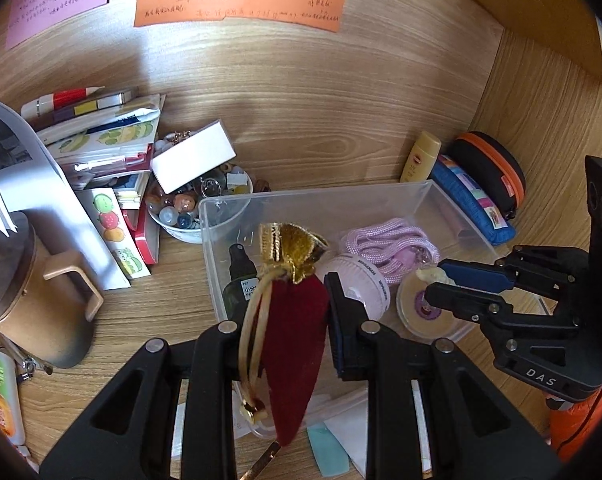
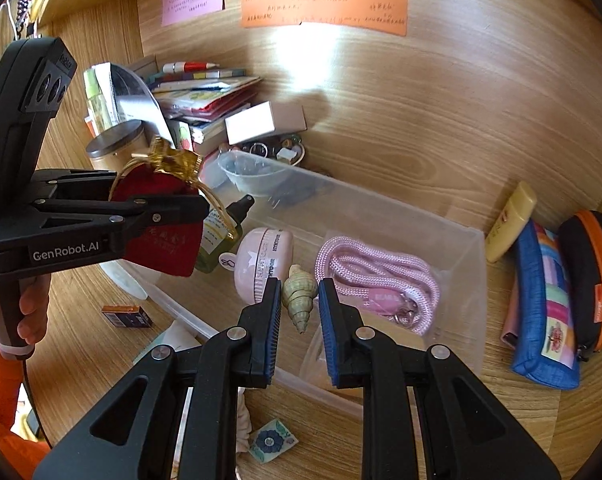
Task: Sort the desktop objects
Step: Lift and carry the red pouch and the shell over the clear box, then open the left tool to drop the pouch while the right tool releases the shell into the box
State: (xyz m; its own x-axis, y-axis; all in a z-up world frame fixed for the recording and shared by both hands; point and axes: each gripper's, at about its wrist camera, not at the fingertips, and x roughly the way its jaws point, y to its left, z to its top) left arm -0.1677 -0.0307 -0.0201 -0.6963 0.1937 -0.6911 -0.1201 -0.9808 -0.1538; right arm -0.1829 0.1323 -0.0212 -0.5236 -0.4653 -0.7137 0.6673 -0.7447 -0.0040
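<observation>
Left gripper [image 1: 297, 320] clamped on a dark red velvet pouch [image 1: 297, 336]; fingers closed on its body. Pouch has a gold gathered top and gold drawstring loops hanging down one side. It is held above the near end of the clear bin [image 1: 321, 196], off the table [image 1: 149, 312].

Right gripper [image 2: 299, 308] closed on a shell [image 2: 299, 294]: pale, spiral, ribbed, pointed tip toward the camera. Held over the bin's middle.

Only the left wrist view shows:
- the shell end-on, as a pale lump between the right gripper's [image 1: 433, 280] fingers, so its shape is lost
- a round tan disc [image 1: 425, 308] in the bin below that gripper
- a bowl [image 1: 181, 228] of marbles and trinkets, seen from above, just behind the bin's far left corner
- an orange-and-green tube [image 1: 1, 392] at the table's left edge

Only the right wrist view shows:
- the pouch [image 2: 161, 236] side-on, with faint gold lettering on its face
- the left gripper [image 2: 197, 208] from the side, and the hand [image 2: 29, 312] around its handle
- a small dark box [image 2: 127, 316] on the table, below the pouch
- a patterned card [image 2: 271, 442] at the near edge

Both views: in the bin, a pink cord [image 2: 377, 276], a pink round gadget [image 2: 261, 264], a green spray bottle [image 2: 221, 236]. Right of the bin, a yellow tube [image 2: 509, 220], a blue pouch-case [image 2: 549, 296], a black-and-orange case [image 2: 597, 276]. Paper notes [image 2: 321, 8] on the back panel.
</observation>
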